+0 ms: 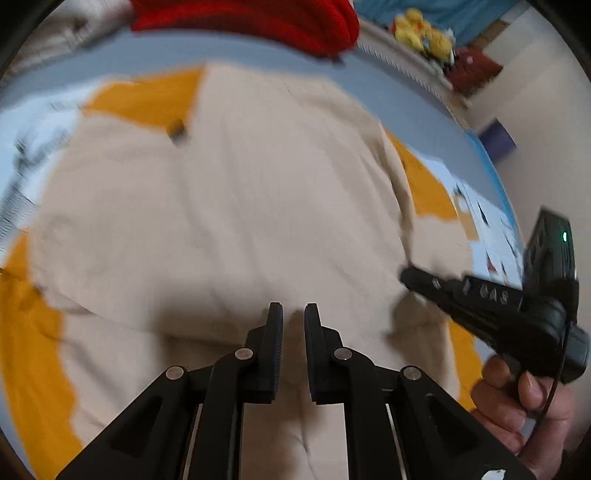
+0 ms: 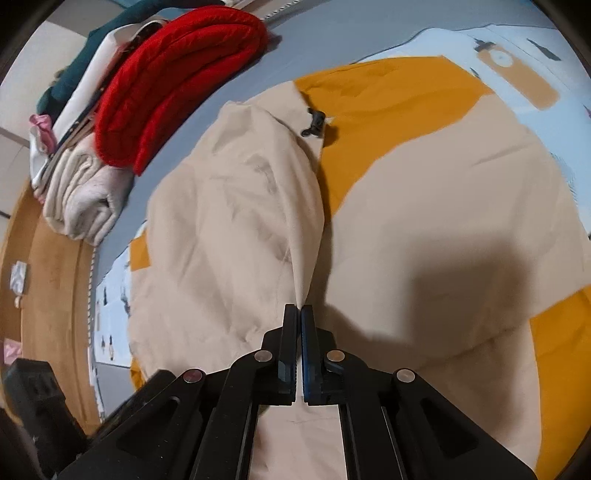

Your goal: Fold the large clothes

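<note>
A large beige and mustard-yellow jacket (image 1: pixel 221 203) lies spread over the bed, with a black cord toggle (image 1: pixel 177 131) near its far edge. My left gripper (image 1: pixel 293 314) hovers over the near part of the beige cloth; a narrow gap shows between its jaws and nothing is pinched. In the right wrist view the jacket (image 2: pixel 443 184) fills the frame, its toggle (image 2: pixel 314 123) at the top. My right gripper (image 2: pixel 300 310) is shut on a fold of beige cloth, pulled up into a taut ridge. That gripper (image 1: pixel 406 276) also shows in the left wrist view, its tips at the jacket's right side.
Folded clothes are stacked at the bed's far side: a red knit sweater (image 2: pixel 177 81), a cream bundle (image 2: pixel 85 199) and a dark green item. Yellow plush toys (image 1: pixel 424 33) sit beyond the bed edge. A hand (image 1: pixel 517 398) holds the right gripper. A wooden floor (image 2: pixel 48 295) runs at the left.
</note>
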`<state>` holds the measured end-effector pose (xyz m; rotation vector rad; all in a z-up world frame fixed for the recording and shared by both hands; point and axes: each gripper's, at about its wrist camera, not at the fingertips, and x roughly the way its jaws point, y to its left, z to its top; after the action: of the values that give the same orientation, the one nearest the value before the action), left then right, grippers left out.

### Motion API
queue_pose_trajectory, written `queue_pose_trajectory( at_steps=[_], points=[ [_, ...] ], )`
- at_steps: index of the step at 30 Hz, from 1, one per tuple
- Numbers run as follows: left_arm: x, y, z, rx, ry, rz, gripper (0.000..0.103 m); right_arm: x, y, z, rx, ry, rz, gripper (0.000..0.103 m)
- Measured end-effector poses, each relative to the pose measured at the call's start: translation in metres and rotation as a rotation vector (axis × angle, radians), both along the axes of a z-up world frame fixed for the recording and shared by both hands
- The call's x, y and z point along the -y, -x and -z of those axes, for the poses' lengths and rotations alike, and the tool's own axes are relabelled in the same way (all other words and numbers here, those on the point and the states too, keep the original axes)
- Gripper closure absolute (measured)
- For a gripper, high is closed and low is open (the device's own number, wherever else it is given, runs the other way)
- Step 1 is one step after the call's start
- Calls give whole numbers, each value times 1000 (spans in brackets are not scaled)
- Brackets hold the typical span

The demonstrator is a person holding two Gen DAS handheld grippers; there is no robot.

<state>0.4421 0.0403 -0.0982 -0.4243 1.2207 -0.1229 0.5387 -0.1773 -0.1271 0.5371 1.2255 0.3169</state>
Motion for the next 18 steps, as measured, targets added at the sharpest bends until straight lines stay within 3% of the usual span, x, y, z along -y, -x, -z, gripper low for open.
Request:
queue_pose_trajectory(
  at_steps=[3, 4, 6, 8, 9, 11, 13, 15, 18],
  points=[
    [-5, 0, 29, -142, -41, -18, 93, -3, -1, 5, -22, 61, -5, 99],
    [-8, 1, 33, -159, -54, -22, 93, -2, 0, 3, -14, 91, 3, 94],
    [-14, 1, 29, -159, -55, -32, 92, -1, 3, -8, 39, 187, 23, 91],
    [-17, 1, 20, -139, -55, -28, 92, -6, 8, -28, 161, 311, 33, 88],
    [-18, 2, 18, -130, -58, -26, 92, -11, 10, -38, 224, 340, 18, 83],
    [-20, 3, 13, -110, -41, -33, 92, -21, 12, -47, 279, 293, -37, 81],
    [-20, 1, 11, -101, -26, -54, 92, -32, 10, -41, 256, 176, -126, 81],
    [-25, 0, 8, -93, -35, -75, 92, -46, 7, -21, 163, 110, -214, 81],
    [-30, 1, 5, -82, -45, -107, 92, -53, 6, 14, 23, 234, -245, 81]
  ],
)
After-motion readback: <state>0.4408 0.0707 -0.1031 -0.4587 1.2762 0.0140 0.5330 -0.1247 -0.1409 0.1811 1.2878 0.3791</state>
